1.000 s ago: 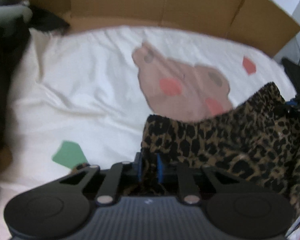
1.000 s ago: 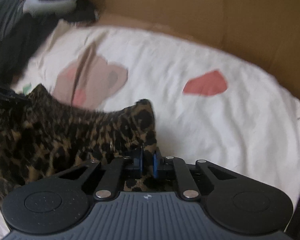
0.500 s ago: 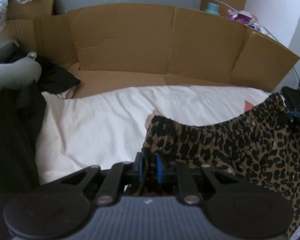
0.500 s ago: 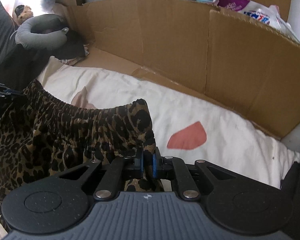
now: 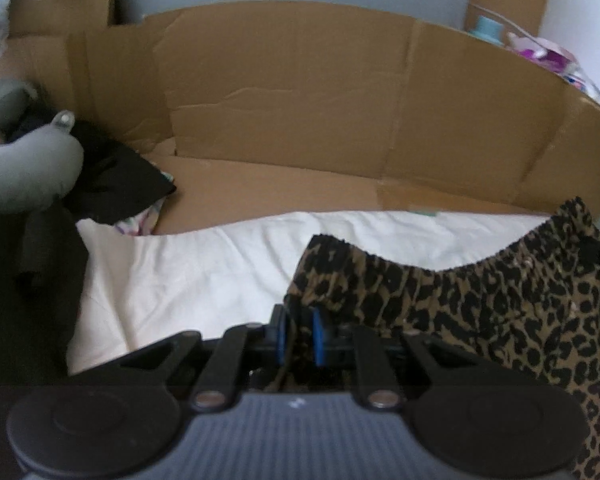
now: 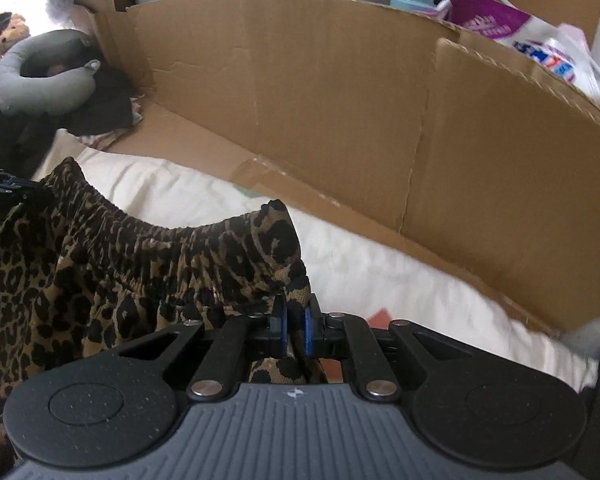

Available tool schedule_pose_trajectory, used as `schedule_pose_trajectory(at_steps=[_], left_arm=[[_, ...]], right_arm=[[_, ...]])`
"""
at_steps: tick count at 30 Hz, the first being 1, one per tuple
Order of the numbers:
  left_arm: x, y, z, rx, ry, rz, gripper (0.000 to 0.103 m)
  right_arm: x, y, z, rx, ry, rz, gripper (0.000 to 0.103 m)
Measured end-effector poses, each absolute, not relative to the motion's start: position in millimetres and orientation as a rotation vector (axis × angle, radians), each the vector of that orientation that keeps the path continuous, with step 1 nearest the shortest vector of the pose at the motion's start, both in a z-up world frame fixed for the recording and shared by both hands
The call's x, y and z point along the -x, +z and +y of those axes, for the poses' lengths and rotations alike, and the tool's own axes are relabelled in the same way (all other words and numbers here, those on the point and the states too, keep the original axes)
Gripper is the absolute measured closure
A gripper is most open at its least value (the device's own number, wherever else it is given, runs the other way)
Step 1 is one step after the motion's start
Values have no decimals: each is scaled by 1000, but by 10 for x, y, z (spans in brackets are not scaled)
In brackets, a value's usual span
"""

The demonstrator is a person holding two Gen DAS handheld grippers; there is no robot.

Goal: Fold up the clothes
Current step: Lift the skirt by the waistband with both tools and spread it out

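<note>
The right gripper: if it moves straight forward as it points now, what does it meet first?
Probably the brown cardboard wall, after passing over the white sheet; depth is unclear. The right gripper is shut on the leopard-print garment.

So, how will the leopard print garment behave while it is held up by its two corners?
The leopard print garment is probably floppy: its waistband sags between the left gripper and right gripper. It likely hangs limp and light, and may bunch when lowered.

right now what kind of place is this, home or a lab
Most likely a bedroom at home: a white bedsheet serves as the work surface, a grey neck pillow lies by it, and flattened cardboard stands behind.
</note>
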State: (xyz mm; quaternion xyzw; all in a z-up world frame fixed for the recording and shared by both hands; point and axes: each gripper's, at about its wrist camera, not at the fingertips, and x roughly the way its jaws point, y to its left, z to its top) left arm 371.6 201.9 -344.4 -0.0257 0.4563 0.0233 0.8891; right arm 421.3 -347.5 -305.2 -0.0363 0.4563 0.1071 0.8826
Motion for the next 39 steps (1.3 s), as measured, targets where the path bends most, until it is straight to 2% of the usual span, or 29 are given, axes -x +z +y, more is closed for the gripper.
schedule_pose_trajectory(at_steps=[8, 13, 16, 18, 20, 22, 23, 24, 34, 39], left_arm=[[-3890, -3353, 2143, 41, 104, 911, 89], [-4082, -3347, 2285, 90, 202, 890, 89], [-4255, -3486, 2329, 123, 226, 953, 88], [-4320, -3572, 2322, 118, 223, 1001, 85], [-4296, -3588, 2305, 107, 235, 1010, 78], [-4242, -3585, 2266, 99, 240, 1011, 77], [-4214, -3584, 2245, 96, 242, 1011, 76], [-4194, -3586, 2209, 96, 245, 1020, 76], [-3785, -3227, 1682, 82, 87, 1033, 76], [-3456, -3002, 1439, 52, -5, 1033, 72]], right_arm=[[-4570, -2949, -3327, 113, 192, 911, 98], [-4760, -2915, -3246, 150, 145, 886, 103], [-4908, -3006, -3214, 137, 97, 911, 103], [-4974, -3089, -3210, 119, 80, 943, 100], [-4973, -3143, -3250, 88, 73, 972, 95], [-4902, -3175, -3301, 81, 72, 983, 89], [-4846, -3180, -3324, 90, 71, 980, 78], [-4790, -3183, -3345, 99, 71, 976, 74], [-4060, -2991, -3736, 15, 68, 960, 74], [-3556, -2687, -3968, 56, 131, 929, 74]])
